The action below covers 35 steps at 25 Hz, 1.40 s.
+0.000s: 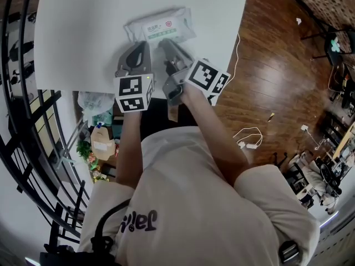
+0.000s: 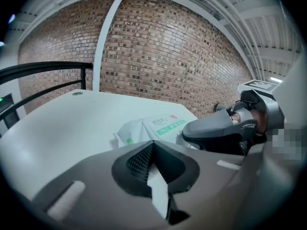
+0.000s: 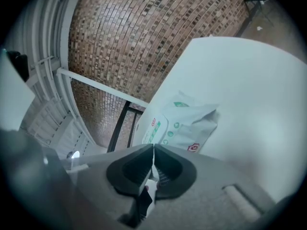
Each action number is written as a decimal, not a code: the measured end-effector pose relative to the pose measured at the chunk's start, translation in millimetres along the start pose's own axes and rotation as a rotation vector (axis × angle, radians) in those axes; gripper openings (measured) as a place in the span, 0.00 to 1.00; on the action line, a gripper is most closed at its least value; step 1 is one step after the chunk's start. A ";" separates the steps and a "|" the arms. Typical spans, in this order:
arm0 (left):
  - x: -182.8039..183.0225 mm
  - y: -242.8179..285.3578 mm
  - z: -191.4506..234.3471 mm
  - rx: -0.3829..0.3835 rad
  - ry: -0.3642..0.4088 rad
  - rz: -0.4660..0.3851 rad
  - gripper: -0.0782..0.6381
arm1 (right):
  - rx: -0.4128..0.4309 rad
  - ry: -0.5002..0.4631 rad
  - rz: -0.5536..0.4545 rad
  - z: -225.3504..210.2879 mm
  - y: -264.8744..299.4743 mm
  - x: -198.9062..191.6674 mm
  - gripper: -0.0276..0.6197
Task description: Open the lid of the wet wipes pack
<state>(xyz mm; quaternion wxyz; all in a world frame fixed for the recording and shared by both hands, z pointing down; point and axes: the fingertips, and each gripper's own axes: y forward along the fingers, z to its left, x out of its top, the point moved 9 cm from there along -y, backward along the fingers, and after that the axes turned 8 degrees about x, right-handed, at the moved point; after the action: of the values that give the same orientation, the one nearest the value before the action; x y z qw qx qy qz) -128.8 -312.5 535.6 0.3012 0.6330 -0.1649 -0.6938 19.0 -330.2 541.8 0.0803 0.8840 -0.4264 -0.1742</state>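
A white wet wipes pack [image 1: 161,27] with a green and red label lies on the white table [image 1: 77,43], near its front edge. My left gripper [image 1: 143,44] sits at the pack's near left end. In the left gripper view its jaws meet at the tip [image 2: 152,145], with a thin white strip of the pack [image 2: 158,128] pinched between the pads. My right gripper [image 1: 165,42] reaches the pack's near edge by the label. Its jaws [image 3: 153,147] are closed against the lid flap of the pack [image 3: 184,123], and a white sliver shows between the pads. The right gripper [image 2: 220,131] lies close beside the left one.
A black railing [image 1: 22,121] runs along the left and a brick wall [image 2: 168,51] stands behind the table. Wooden floor [image 1: 266,65] with white cables [image 1: 249,137] lies to the right. Bags and a box [image 1: 100,132] sit below the table's front edge.
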 end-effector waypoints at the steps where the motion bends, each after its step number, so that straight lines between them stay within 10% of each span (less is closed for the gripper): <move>1: -0.1 -0.6 -0.4 0.000 -0.001 0.002 0.13 | -0.002 -0.001 0.001 0.7 -0.5 0.0 0.04; 11: -0.3 0.9 -0.4 -0.007 -0.008 0.005 0.13 | 0.002 -0.016 -0.007 7.7 -1.1 2.2 0.04; 19: 1.3 0.8 -2.5 -0.013 -0.004 0.014 0.13 | 0.060 -0.225 -0.008 60.2 18.1 35.8 0.03; 35: 2.9 2.1 1.2 -0.063 0.025 0.047 0.13 | -0.116 -0.113 0.053 57.0 75.2 63.4 0.03</move>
<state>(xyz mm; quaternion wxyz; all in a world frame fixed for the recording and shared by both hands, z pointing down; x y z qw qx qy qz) -129.6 -316.1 534.8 0.3393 0.6275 -0.1538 -0.6837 -20.5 -426.2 495.7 0.1116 0.8550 -0.4426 -0.2460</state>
